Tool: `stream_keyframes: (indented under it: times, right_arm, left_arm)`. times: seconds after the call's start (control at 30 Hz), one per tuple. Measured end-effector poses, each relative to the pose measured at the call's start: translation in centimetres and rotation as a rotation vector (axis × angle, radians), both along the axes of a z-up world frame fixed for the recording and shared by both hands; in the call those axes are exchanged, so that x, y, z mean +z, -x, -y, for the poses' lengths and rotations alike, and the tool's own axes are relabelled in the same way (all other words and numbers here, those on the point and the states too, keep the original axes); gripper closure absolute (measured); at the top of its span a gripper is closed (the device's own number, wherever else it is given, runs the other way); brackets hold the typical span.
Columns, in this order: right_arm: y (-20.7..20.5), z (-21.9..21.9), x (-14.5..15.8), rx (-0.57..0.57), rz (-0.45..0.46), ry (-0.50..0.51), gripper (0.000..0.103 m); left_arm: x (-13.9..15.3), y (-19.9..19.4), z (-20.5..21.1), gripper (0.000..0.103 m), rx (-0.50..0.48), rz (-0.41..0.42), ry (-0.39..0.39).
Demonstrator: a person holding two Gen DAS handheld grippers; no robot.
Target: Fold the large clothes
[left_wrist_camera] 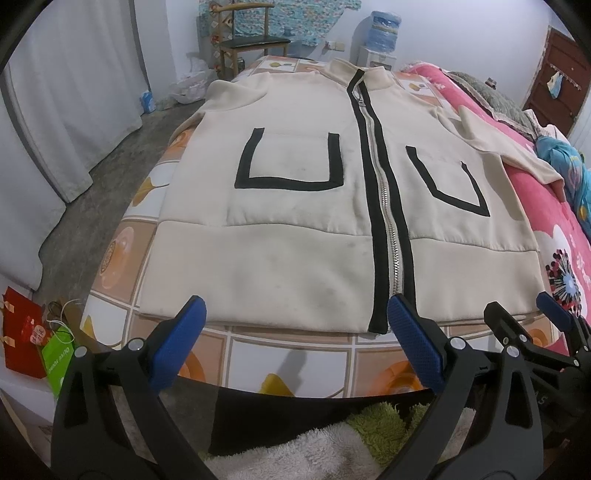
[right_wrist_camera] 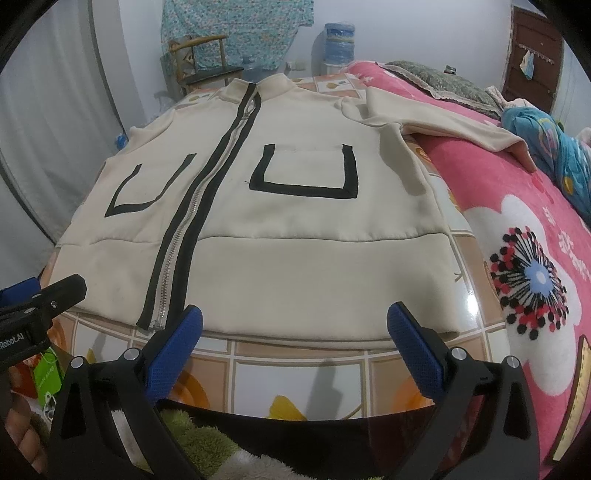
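Jacket: a cream jacket [left_wrist_camera: 295,206] lies flat and zipped on the tiled sheet [left_wrist_camera: 288,354], filling the middle of both views.
Hem: its bottom edge runs just above both grippers, a bare strip of sheet between.
Sleeve: one sleeve [right_wrist_camera: 461,125] reaches onto the pink blanket [right_wrist_camera: 517,229] at upper right.
Left gripper [left_wrist_camera: 295,314]: jaws spread wide, holding nothing, not touching the hem.
Right gripper [right_wrist_camera: 295,321]: jaws spread wide, holding nothing, just short of the hem.

chair [left_wrist_camera: 255,40], water jug [left_wrist_camera: 385,27], pink blanket [right_wrist_camera: 517,206]
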State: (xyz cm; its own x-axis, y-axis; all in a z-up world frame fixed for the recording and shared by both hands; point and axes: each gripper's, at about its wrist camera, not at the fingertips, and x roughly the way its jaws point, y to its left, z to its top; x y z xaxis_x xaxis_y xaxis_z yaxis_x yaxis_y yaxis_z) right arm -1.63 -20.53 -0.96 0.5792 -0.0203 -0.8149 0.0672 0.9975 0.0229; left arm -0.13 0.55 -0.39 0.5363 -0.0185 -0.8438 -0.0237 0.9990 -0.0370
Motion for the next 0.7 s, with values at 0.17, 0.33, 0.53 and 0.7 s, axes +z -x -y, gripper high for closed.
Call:
stream_keyframes:
  times: [0.17,0.33,0.53,0.7]
  right_arm:
    - [-0.04,-0.13,0.02,0.003,0.000,0.003,0.006]
    - [-0.03,-0.37,0.04,0.006,0.003,0.012,0.006]
    - [0.03,-0.53,0.17,0.009,0.006,0.016,0.006]
    - [0.08,-0.78,0.25,0.014,0.008,0.018,0.006]
  left_arm:
    - [0.00,-0.03,-0.07,0.008,0.000,-0.001,0.004]
    - [0.00,-0.05,-0.12,0.008,0.000,-0.001,0.006]
    - [-0.05,-0.10,0.13,0.008,0.001,0.000,0.007]
    - [0.00,0.08,-0.41,0.008,0.003,-0.001,0.010]
